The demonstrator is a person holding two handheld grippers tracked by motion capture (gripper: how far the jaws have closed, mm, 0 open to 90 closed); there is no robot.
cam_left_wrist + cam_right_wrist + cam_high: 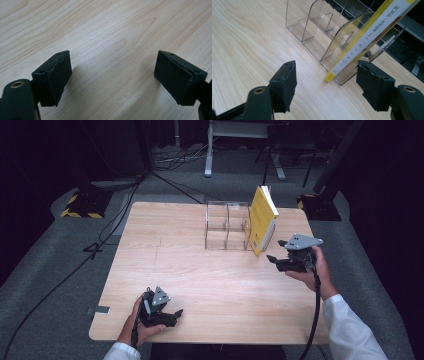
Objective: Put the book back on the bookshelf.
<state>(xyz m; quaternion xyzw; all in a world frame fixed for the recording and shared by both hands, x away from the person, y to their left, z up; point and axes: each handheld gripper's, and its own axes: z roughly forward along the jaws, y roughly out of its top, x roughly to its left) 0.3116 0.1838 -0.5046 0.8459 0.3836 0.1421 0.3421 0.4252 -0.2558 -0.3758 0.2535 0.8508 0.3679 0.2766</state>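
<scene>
Presently, a yellow book [262, 219] is observed leaning tilted against the right end of a clear acrylic rack [227, 226] near the far right edge of the counter [200, 280]; its lower corner rests on the counter just beside the rack's end divider, as seen in the right gripper view [362, 42]. The lean is judged to be why the book stays up: it is propped, not seated in a slot. The right claw [276, 258] is held released, jaws spread wide, level and aimed at the book's lower corner, near but apart from it. The left claw [172, 316] is parked at the near edge of the counter, well apart, jaws spread over bare wood, grasping nothing; the hand rests low.
</scene>
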